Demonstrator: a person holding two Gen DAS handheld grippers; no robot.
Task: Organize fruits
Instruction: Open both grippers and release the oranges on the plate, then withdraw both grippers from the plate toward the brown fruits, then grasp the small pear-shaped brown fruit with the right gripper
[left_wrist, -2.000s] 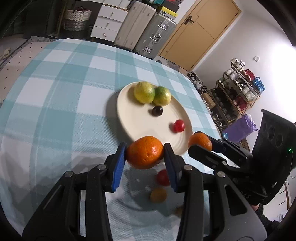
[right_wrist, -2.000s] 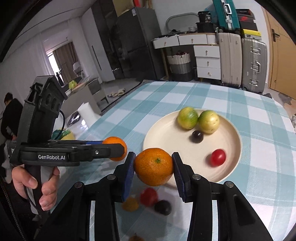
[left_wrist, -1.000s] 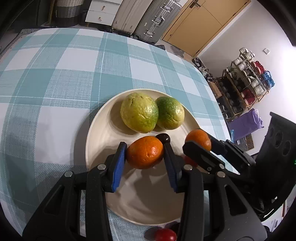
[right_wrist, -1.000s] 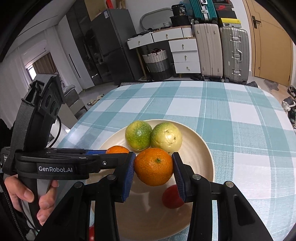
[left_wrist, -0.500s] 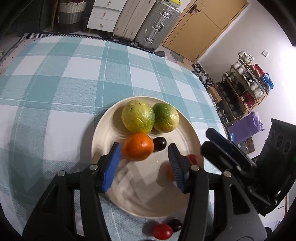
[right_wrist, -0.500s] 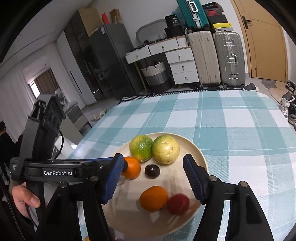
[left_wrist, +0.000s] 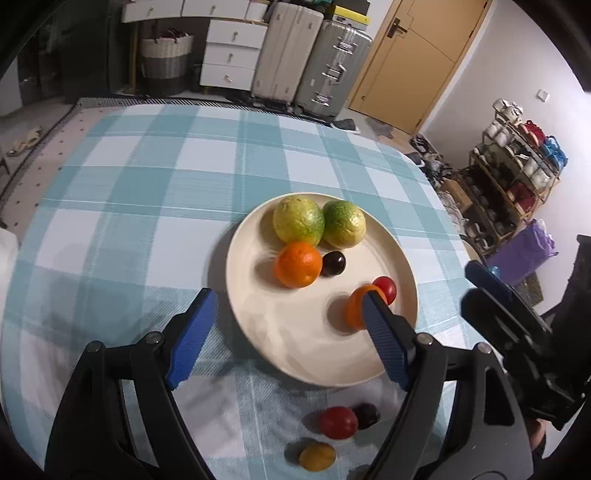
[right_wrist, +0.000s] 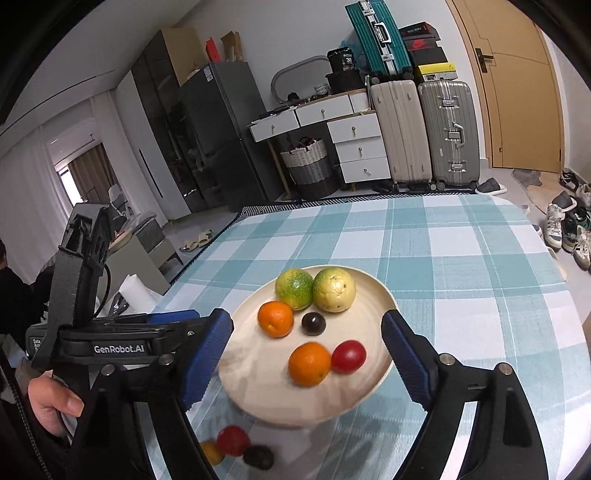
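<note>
Left wrist view shows the checked tablecloth (left_wrist: 147, 192) spread over the whole table, and on it the cream plate (left_wrist: 295, 354), which holds two green-yellow fruits at its far edge, two oranges, a dark plum and a red tomato. The left gripper (left_wrist: 288, 339) hangs above the near rim of the plate with its blue pads spread wide and nothing between them; the right gripper (right_wrist: 306, 358) is just as wide open and empty over the same plate. The nearer orange (right_wrist: 309, 363) lies touching the red tomato (right_wrist: 348, 356), and the other orange (left_wrist: 297, 264) touches the dark plum (left_wrist: 332, 263). Three small fruits are not yet on the plate: a red one (left_wrist: 338, 422), a dark one (left_wrist: 366, 415) touching it, and a small yellow-orange one (left_wrist: 317, 456), all on the cloth just off the near rim. They lie below and behind both sets of fingertips, towards the person, so picking them up likely means drawing back and tipping down. All three are roundish, so the angle of grip should matter little. In the left view they sit between the fingers, so the left gripper seems slightly better placed.
</note>
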